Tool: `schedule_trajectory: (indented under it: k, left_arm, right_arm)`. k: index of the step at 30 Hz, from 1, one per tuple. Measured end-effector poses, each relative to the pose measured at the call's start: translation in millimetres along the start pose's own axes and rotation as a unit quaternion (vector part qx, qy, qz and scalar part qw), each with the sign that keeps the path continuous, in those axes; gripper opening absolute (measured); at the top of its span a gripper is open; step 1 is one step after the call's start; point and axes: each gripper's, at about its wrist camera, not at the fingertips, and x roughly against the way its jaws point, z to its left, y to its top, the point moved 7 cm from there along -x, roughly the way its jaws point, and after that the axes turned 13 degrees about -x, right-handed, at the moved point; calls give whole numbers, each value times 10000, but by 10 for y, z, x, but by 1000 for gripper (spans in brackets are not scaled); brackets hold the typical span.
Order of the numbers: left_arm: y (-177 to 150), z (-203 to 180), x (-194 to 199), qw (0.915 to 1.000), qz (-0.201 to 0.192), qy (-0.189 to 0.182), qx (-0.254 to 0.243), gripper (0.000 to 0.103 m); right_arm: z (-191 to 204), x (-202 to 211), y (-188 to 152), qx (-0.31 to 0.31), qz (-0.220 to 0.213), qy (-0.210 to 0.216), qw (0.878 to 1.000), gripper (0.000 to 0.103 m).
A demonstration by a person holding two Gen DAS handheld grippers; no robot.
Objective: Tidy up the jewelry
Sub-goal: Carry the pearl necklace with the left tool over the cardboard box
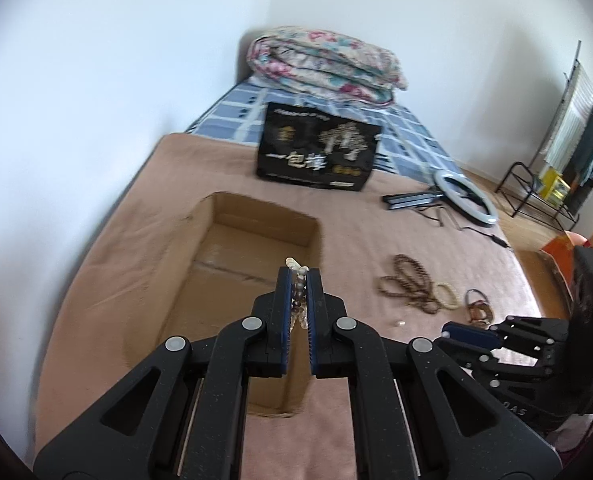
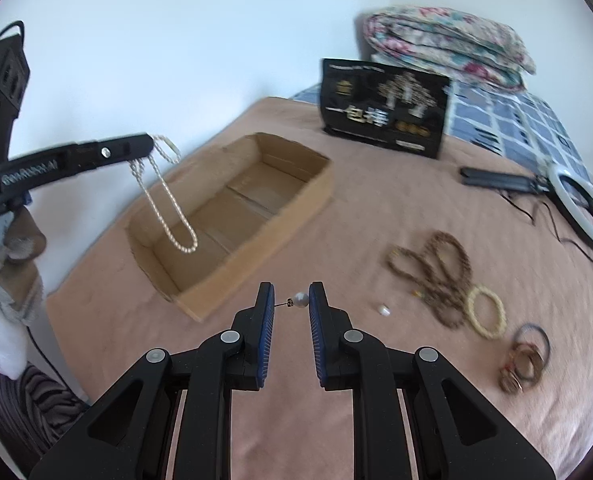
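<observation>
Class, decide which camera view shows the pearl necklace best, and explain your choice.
The right wrist view: the pearl necklace hangs in full loops from the left gripper over the cardboard box. The left wrist view shows only a few beads squeezed between its fingers.

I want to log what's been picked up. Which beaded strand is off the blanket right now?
The white pearl necklace, dangling from the left claw above the cardboard box; the brown strands and cream bracelet lie flat.

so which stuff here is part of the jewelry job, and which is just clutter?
Job:
- left gripper with pearl necklace
- right gripper with pearl earring
- cardboard box
- brown beads
- cream bracelet
- rings
- small white piece

Clutter:
- black bag
- ring light
- quilt
</observation>
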Motion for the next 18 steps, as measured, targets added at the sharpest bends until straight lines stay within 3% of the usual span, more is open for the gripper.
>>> schedule_trajectory:
  k: [8, 18]
  left_arm:
    - [-235, 433, -53, 9991, 190, 249, 300, 5]
    - [-405, 626, -197, 9972, 455, 359, 466, 5]
  right_arm:
    - [445, -275, 125, 275, 69, 194, 9994, 16]
    - [744, -730, 108, 479, 322, 221, 9981, 16]
